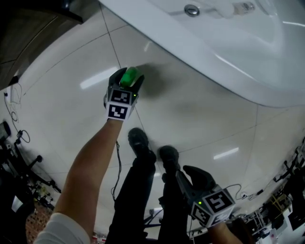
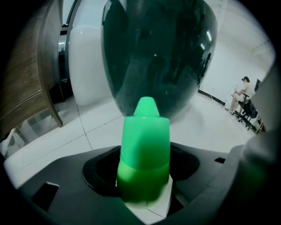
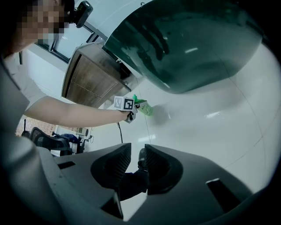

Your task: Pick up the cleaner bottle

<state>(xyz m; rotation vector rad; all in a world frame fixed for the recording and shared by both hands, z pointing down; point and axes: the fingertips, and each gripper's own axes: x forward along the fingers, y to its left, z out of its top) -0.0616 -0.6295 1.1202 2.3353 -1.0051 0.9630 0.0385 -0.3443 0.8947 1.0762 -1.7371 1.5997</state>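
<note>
The left gripper (image 1: pixel 127 82) has its fingers (image 1: pixel 114 78) spread wide. The cleaner bottle (image 2: pixel 145 145) stands between them, and dark clearance shows on both sides of its green cap (image 1: pixel 129 76), so the fingers are open around the bottle and do not press on it. The cap points back along the fingers toward the gripper camera, and a strip of the bottle's white body shows below it. The bottle sits low over the tiled floor (image 1: pixel 62 90), just beside the outer wall of the bathtub (image 1: pixel 214 52). No view shows whether its base rests on the floor. The left marker cube (image 1: pixel 119 104) sits behind the fingers, on the side away from the bathtub, and the bare forearm (image 1: pixel 90 167) extends back from it. The right gripper (image 3: pixel 138 151) is held well apart from the bathtub. Its fingers (image 3: pixel 115 165) are closed to a narrow slit and grip nothing; only a dark shoe shows through the slit. The right marker cube (image 1: pixel 214 205) lies at the end of that gripper farthest from the bathtub. The person's two dark shoes (image 1: pixel 139 140) stand on the floor between the right gripper and the bathtub wall. A thin cable (image 1: pixel 117 167) hangs beside the left forearm. A metal drain fitting (image 1: pixel 191 9) is set in the inner surface of the bathtub. A wooden cabinet (image 3: pixel 92 83) stands beside one end of the bathtub. In the left gripper view, a seated person (image 2: pixel 243 94) appears well beyond the bathtub.
</note>
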